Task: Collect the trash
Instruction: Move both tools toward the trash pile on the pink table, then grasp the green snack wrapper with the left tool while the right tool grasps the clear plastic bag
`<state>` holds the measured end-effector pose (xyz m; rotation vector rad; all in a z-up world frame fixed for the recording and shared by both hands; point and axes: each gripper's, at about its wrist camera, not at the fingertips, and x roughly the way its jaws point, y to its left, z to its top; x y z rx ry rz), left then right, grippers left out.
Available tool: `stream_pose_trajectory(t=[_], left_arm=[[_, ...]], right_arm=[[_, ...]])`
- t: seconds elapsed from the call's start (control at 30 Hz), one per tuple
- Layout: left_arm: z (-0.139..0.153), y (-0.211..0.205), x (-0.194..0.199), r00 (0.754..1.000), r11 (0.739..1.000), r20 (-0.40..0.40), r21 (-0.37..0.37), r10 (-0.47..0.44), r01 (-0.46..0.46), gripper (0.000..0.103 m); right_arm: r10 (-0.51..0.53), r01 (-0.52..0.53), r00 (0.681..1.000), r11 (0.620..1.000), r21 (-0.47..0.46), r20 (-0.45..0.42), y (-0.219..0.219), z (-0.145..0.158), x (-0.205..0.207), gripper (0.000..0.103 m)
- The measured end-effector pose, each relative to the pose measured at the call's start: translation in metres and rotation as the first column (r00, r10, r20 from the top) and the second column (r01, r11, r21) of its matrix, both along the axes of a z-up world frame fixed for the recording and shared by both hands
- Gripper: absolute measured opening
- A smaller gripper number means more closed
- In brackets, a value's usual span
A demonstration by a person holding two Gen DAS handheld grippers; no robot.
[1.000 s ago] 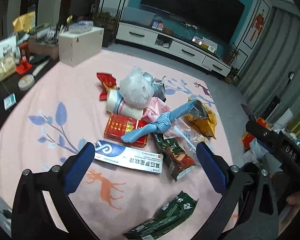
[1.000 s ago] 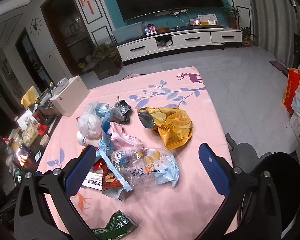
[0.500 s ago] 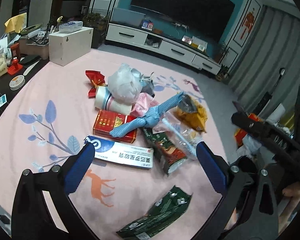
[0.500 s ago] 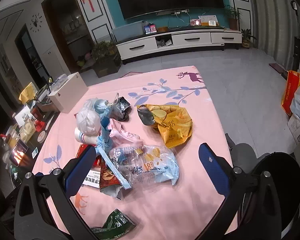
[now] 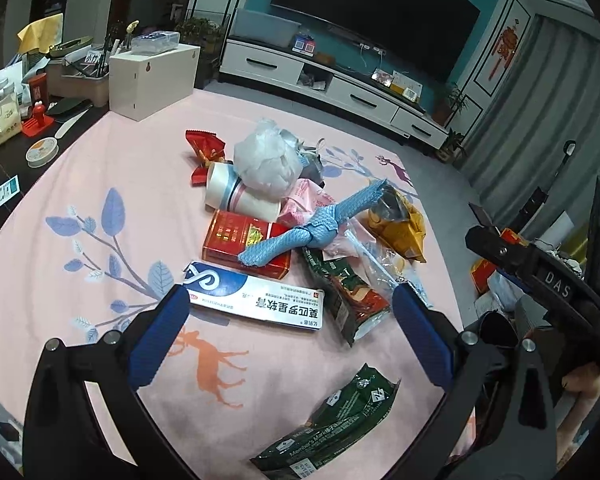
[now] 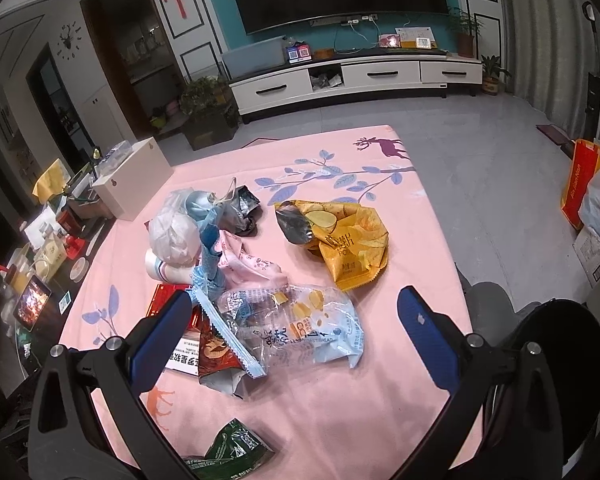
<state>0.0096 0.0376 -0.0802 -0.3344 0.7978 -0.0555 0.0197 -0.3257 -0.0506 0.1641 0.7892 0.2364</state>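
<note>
A heap of trash lies on the pink tablecloth [image 5: 100, 184]: a white and blue medicine box [image 5: 256, 300], a red carton [image 5: 236, 240], a twisted blue rag [image 5: 312, 232], a white crumpled bag [image 5: 268, 160], a yellow chip bag [image 6: 348, 244], a clear bread wrapper [image 6: 300, 324] and a dark green packet [image 5: 332, 424]. My left gripper [image 5: 288, 340] hangs open just above the medicine box, nothing between its fingers. My right gripper [image 6: 292, 336] is open over the bread wrapper. The other gripper's black body [image 5: 540, 280] shows at the right of the left wrist view.
A black bin [image 6: 556, 376] stands by the table's right front corner. A white wooden box [image 5: 152, 76] sits at the far left edge beside a cluttered dark side table [image 5: 16, 120]. Bags [image 6: 588, 188] stand on the floor at right, a TV cabinet [image 6: 356, 76] beyond.
Both grippers stay open. The left wrist view has shifted slightly, bringing the medicine box closer between its fingers. The right wrist view has barely changed.
</note>
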Motion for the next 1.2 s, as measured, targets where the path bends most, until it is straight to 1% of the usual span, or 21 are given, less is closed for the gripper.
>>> stream_pose_trajectory(t=[0.17,0.27,0.33,0.4,0.5,0.6,0.7,0.8,0.87,1.0,1.07,1.13,1.17,1.2], left_arm=[[0.000,0.000,0.000,1.000,1.000,-0.002,0.016,-0.001,0.001,0.100],[-0.002,-0.002,-0.001,1.000,1.000,-0.013,0.022,-0.010,0.011,0.100],[-0.004,-0.004,-0.002,1.000,0.999,-0.022,0.031,-0.016,0.017,0.100],[-0.005,-0.006,-0.003,0.999,0.999,-0.029,0.044,-0.026,0.028,0.100],[-0.012,-0.012,-0.005,0.996,0.995,-0.057,0.067,-0.064,0.067,0.100],[-0.026,-0.023,-0.008,0.982,0.986,-0.105,0.053,-0.154,0.160,0.100],[-0.042,-0.040,-0.014,0.952,0.962,-0.156,0.022,-0.265,0.271,0.100],[-0.051,-0.051,-0.019,0.938,0.949,-0.175,0.040,-0.300,0.312,0.100],[-0.058,-0.059,-0.022,0.930,0.943,-0.194,0.054,-0.314,0.329,0.099],[-0.067,-0.074,-0.025,0.912,0.927,-0.219,0.073,-0.346,0.368,0.092],[-0.073,-0.076,-0.023,0.908,0.925,-0.235,0.072,-0.347,0.372,0.087],[-0.079,-0.077,-0.020,0.899,0.924,-0.264,0.059,-0.350,0.377,0.079],[-0.082,-0.078,-0.019,0.892,0.922,-0.272,0.045,-0.360,0.386,0.078],[-0.084,-0.078,-0.018,0.888,0.919,-0.275,0.033,-0.369,0.392,0.072]], right_arm=[[-0.003,0.003,1.000,1.000,-0.009,-0.008,0.000,-0.001,0.000,0.100],[0.002,-0.002,1.000,1.000,0.009,-0.003,0.000,-0.004,0.001,0.100],[0.004,-0.004,1.000,1.000,0.004,-0.005,0.000,-0.005,0.001,0.100],[0.004,-0.004,1.000,1.000,0.001,-0.010,-0.001,-0.006,0.002,0.100],[0.013,-0.013,1.000,1.000,-0.012,-0.023,-0.001,-0.009,0.003,0.100],[0.025,-0.026,0.999,0.999,-0.037,-0.037,-0.001,-0.013,0.004,0.100],[0.019,-0.022,0.999,0.997,-0.070,-0.049,-0.006,-0.017,0.004,0.100],[0.007,-0.013,0.998,0.997,-0.078,-0.069,-0.013,-0.020,0.005,0.100],[0.007,-0.012,0.997,0.998,-0.059,-0.083,-0.018,-0.020,0.007,0.100],[-0.004,0.000,0.996,0.999,-0.045,-0.088,-0.026,-0.019,0.009,0.100],[-0.009,0.005,0.995,0.999,-0.038,-0.097,-0.031,-0.020,0.011,0.100],[-0.013,0.010,0.994,1.000,-0.027,-0.109,-0.035,-0.022,0.015,0.099],[-0.013,0.011,0.993,1.000,-0.020,-0.118,-0.036,-0.023,0.017,0.098],[-0.011,0.010,0.992,1.000,-0.013,-0.130,-0.036,-0.024,0.019,0.098]])
